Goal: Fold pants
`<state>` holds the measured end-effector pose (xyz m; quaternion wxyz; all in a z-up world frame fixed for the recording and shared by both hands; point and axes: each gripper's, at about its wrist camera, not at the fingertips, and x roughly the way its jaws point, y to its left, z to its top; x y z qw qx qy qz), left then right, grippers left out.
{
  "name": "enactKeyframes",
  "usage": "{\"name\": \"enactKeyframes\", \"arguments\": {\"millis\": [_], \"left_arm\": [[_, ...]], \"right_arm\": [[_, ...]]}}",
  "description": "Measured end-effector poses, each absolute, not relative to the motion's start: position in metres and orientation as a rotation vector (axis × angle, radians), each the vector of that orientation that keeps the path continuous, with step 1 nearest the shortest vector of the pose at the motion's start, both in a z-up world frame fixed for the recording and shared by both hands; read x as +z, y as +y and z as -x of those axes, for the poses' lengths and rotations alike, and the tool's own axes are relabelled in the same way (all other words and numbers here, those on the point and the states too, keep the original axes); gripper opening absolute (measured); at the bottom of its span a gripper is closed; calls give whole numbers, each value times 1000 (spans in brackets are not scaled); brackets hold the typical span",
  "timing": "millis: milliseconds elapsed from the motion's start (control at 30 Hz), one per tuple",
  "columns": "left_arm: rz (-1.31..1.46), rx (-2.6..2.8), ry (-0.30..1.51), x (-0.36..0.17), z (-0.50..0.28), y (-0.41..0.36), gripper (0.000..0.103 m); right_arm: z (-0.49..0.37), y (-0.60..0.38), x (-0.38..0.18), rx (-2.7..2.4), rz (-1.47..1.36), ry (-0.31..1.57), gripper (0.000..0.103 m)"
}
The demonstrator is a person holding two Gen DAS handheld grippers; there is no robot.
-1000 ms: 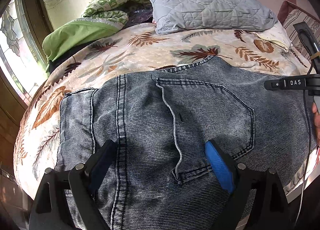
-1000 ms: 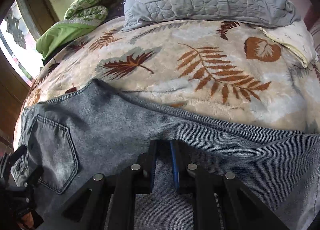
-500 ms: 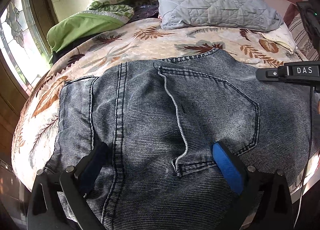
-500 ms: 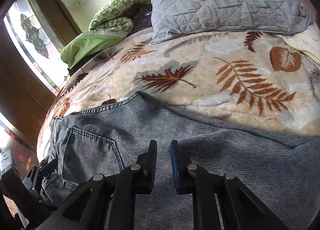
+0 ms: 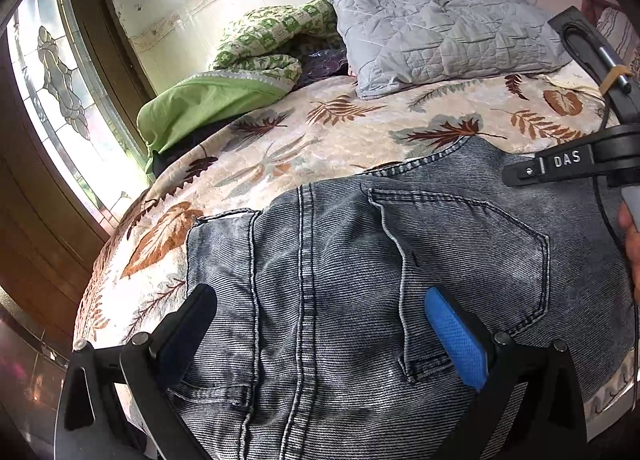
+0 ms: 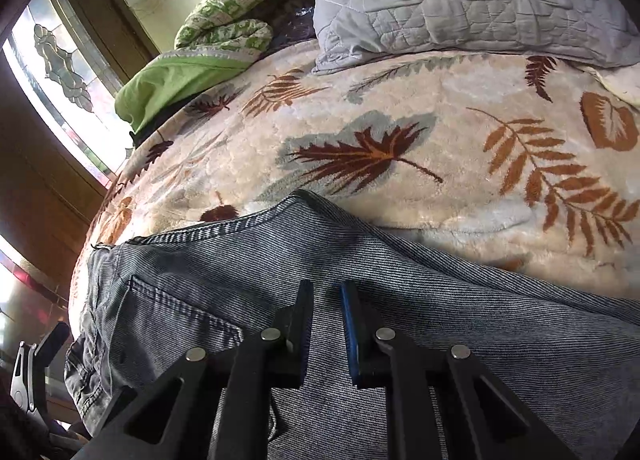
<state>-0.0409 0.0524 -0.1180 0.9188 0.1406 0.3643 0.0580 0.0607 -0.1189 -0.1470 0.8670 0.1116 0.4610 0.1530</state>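
Grey-blue jeans [image 5: 360, 268] lie flat on the bed, seat and back pocket [image 5: 472, 260] facing up, waistband toward me. My left gripper [image 5: 320, 324] is open, its fingers spread wide over the seat near the waistband, holding nothing. The jeans also show in the right wrist view [image 6: 240, 292], a leg running off to the right. My right gripper [image 6: 326, 312] hovers over the leg with its jaws nearly together, a narrow gap between them and no cloth in it. Its body shows at the right in the left wrist view [image 5: 568, 168].
The bed is covered by a cream leaf-print blanket [image 6: 400, 120]. A grey quilted pillow [image 5: 440, 28] and a green bundle of bedding [image 5: 224, 100] lie at the far side. A stained-glass window [image 5: 60, 100] and wooden frame stand at the left. The bed edge runs along the left.
Both grippers have drawn back and up from the jeans, showing more of the bed. The right gripper's jaws have parted slightly. The jeans lie still.
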Motion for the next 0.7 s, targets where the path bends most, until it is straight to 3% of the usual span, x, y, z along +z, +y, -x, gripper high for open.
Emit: {"name": "enactKeyframes", "arguments": {"millis": [333, 500, 700], "left_arm": [[-150, 157, 828, -121, 30, 77, 103], [-103, 155, 863, -125, 29, 87, 103], [-83, 155, 886, -128, 30, 90, 103]], "right_arm": [[-8, -119, -126, 363, -153, 990, 17], [12, -106, -142, 380, -148, 1069, 17], [36, -89, -143, 358, 2, 1031, 19]]}}
